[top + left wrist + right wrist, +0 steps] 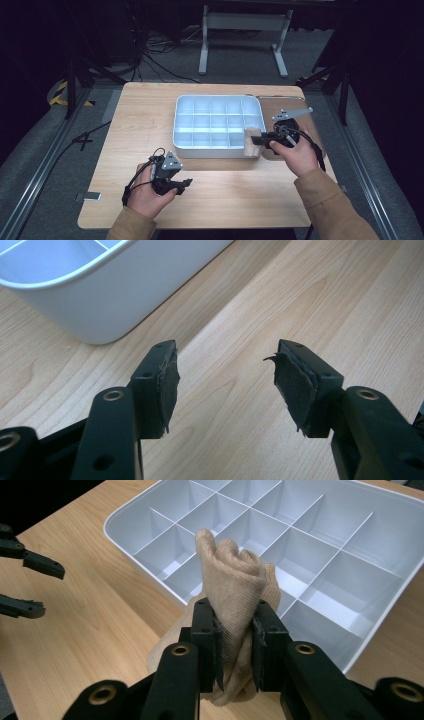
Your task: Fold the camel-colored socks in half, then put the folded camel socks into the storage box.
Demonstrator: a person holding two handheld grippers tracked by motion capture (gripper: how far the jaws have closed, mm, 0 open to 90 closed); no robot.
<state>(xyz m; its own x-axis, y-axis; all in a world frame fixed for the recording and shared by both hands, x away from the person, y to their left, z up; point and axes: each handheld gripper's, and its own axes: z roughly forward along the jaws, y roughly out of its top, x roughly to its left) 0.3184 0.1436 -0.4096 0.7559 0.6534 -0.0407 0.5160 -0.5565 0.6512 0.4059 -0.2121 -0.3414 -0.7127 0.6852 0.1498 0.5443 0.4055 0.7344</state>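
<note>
Pinching a beige cloth (232, 587) between the jaws of my right gripper (235, 650), I hold it bunched and upright at the near right corner of the white divided tray (186, 116), its top rising over the rim. In the high view the cloth (251, 141) sits at that corner, just ahead of my right hand (295, 155). My left gripper (222, 385) stands with its jaws spread wide and nothing between them, over bare wooden table (250, 305) just beside the tray's wall (115, 300).
</note>
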